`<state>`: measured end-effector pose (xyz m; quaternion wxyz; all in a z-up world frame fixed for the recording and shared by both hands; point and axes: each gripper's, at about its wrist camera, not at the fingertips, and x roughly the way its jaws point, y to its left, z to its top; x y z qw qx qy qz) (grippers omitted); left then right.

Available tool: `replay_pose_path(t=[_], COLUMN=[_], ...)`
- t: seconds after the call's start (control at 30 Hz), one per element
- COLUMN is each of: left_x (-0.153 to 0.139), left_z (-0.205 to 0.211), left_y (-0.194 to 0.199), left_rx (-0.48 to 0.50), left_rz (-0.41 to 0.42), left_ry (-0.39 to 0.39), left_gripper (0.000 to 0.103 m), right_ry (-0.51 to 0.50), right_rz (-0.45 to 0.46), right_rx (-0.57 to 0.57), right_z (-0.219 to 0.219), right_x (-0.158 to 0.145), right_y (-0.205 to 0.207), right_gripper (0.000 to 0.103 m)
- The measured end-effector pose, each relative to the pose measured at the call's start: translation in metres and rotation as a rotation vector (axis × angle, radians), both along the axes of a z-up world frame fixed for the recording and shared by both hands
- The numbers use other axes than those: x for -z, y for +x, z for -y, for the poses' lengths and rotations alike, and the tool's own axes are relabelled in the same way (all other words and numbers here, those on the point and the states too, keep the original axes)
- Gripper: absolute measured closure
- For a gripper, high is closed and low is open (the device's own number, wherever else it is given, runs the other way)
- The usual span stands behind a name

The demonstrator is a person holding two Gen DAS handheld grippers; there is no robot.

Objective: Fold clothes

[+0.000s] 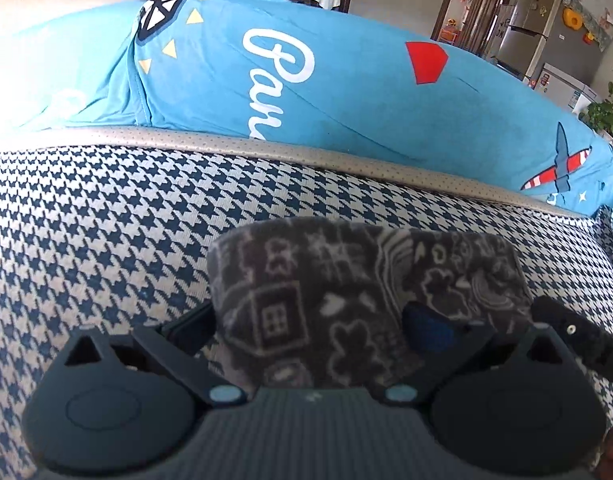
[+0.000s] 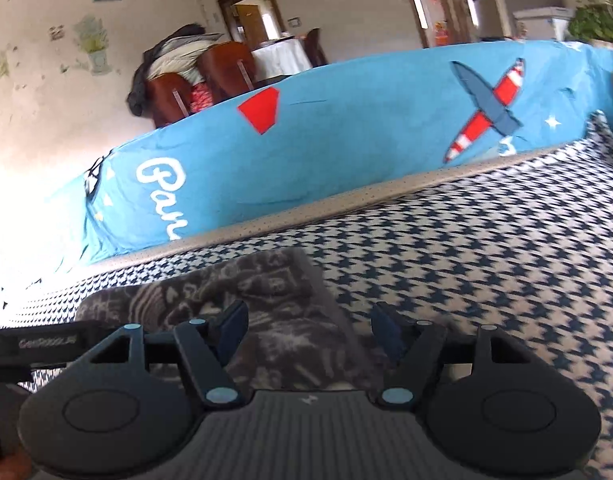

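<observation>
On the houndstooth sofa seat (image 1: pixel 106 208), before the blue cushion (image 1: pixel 346 92), the grey patterned garment (image 1: pixel 346 280) lies as a compact folded bundle; folding appears near complete. The left gripper (image 1: pixel 310 328) and right gripper (image 2: pixel 306 328) stand over it, jaws spread, pinching nothing; next probably a final smoothing.

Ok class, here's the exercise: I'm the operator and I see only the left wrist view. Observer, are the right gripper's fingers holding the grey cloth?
Observer: No. The right gripper has its fingers apart and pinches nothing; the folded grey cloth lies beneath them.
Operator: Does the cloth fill that gap?
Observer: It seems not. Its edge stops short of the outer finger, which hangs over the houndstooth cover.
Operator: And behind the sofa?
Observer: A dark jacket is draped over the brown chairs past the blue sofa back.
</observation>
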<state>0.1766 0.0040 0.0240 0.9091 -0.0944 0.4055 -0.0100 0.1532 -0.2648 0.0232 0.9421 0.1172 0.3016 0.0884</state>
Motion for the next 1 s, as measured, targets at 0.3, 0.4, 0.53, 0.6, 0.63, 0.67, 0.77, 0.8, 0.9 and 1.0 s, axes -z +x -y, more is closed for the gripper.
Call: replay_pose_path(t=[0.3,0.4,0.53,0.6,0.63,0.67,0.77,0.8,0.9,1.0], left_x=[-0.007,0.003,0.023,0.03,0.032,0.034,0.035,0.035,0.034,0.032], left_z=[0.004,0.007,0.003,0.001,0.001,0.001,0.003,0.004,0.006,0.005], left_y=[-0.047,-0.05,-0.044,-0.043,-0.042,-0.043,-0.046,-0.047,-0.051,-0.053], left_rx=[0.034,0.04,0.019,0.017,0.021,0.025,0.035,0.038,0.04,0.039], left_rz=[-0.022,-0.049,-0.094,-0.102,-0.103,-0.102,-0.087,-0.083,-0.087,-0.112], left_ry=[-0.013,0.014,-0.003,-0.02,-0.022,-0.02,0.003,0.014,0.03,0.019], left_gripper=[0.0,0.0,0.0,0.0,0.0,0.0,0.0,0.0,0.0,0.0], right_ry=[0.027,-0.033,-0.134,-0.169,-0.172,-0.174,-0.205,-0.217,-0.233,-0.21], right_rz=[-0.052,-0.034,-0.037,-0.068,-0.094,-0.117,-0.125,-0.125,-0.126,-0.131], right_rx=[0.05,0.023,0.008,0.016,0.018,0.022,0.028,0.03,0.035,0.044], right_z=[0.001,-0.012,-0.023,-0.023,-0.022,-0.02,-0.024,-0.026,-0.029,-0.026], right_x=[-0.014,-0.014,-0.003,0.005,0.01,0.015,0.021,0.022,0.024,0.021], right_y=[-0.043,-0.05,-0.046,-0.038,-0.034,-0.03,-0.027,-0.027,-0.026,-0.025], right_gripper=[0.034,0.034,0.034,0.034,0.033,0.032,0.027,0.025,0.024,0.024])
